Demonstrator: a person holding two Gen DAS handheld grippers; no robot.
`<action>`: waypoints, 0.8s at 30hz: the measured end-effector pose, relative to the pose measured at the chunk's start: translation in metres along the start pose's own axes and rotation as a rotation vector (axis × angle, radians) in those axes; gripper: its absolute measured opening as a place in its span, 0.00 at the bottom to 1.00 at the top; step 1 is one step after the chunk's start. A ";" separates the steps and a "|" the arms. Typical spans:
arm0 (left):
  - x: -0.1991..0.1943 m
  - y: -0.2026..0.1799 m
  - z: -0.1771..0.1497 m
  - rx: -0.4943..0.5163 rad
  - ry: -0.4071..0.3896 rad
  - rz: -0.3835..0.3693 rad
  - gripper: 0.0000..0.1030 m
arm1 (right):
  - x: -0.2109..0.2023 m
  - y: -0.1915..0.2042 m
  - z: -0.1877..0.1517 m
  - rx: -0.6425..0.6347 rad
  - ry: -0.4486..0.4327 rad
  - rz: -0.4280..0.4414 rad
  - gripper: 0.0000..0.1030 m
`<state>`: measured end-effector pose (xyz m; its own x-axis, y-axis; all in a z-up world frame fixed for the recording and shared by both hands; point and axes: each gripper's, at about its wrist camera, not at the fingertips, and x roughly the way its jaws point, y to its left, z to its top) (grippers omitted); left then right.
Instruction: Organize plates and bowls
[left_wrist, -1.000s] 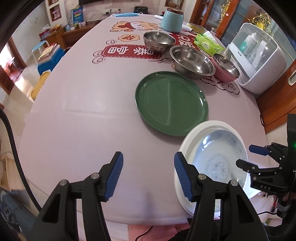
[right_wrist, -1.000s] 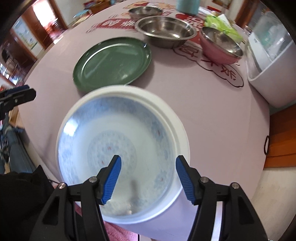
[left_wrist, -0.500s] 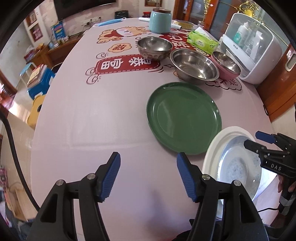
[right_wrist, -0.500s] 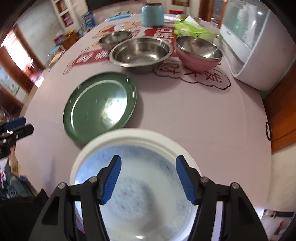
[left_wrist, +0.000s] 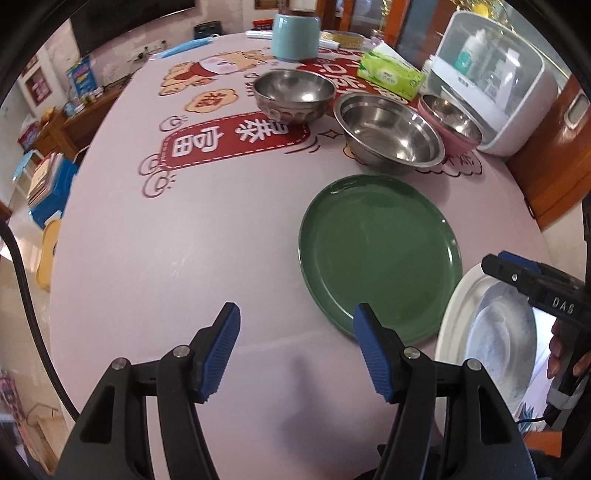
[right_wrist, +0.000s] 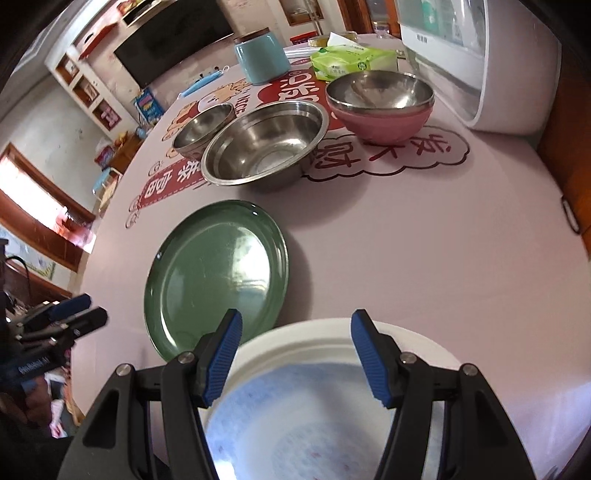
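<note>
- We found the sorting barely begun: the green plate (left_wrist: 380, 254) and the white patterned plate (right_wrist: 332, 398) lay side by side, unstacked, at the near edge of the worktop (left_wrist: 192, 236).
- Three bowls stood apart behind them: a small steel bowl (left_wrist: 293, 94), a large steel bowl (left_wrist: 391, 133) and a pink bowl (right_wrist: 380, 105).
- Our left tool (left_wrist: 295, 347) hung with jaws wide and empty, having just opened further, over bare cloth.
- Our right tool (right_wrist: 295, 354) stood equally wide above the white plate, gripping nothing.
- The white plate appeared to overhang the worktop's edge; open room lay to the left.
</note>
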<state>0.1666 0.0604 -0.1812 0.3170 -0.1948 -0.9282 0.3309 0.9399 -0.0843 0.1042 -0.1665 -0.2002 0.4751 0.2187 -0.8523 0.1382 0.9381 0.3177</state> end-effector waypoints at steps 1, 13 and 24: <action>0.005 0.000 0.001 -0.002 0.010 -0.013 0.61 | 0.003 0.000 0.001 0.007 -0.001 0.013 0.60; 0.052 0.001 0.016 0.009 0.042 -0.152 0.61 | 0.031 0.002 0.007 0.022 -0.024 0.054 0.60; 0.070 0.001 0.022 -0.013 0.054 -0.213 0.53 | 0.042 0.001 0.008 0.026 -0.033 0.092 0.57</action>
<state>0.2089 0.0414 -0.2379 0.1932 -0.3749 -0.9067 0.3737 0.8826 -0.2853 0.1312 -0.1588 -0.2323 0.5153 0.2937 -0.8051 0.1152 0.9072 0.4047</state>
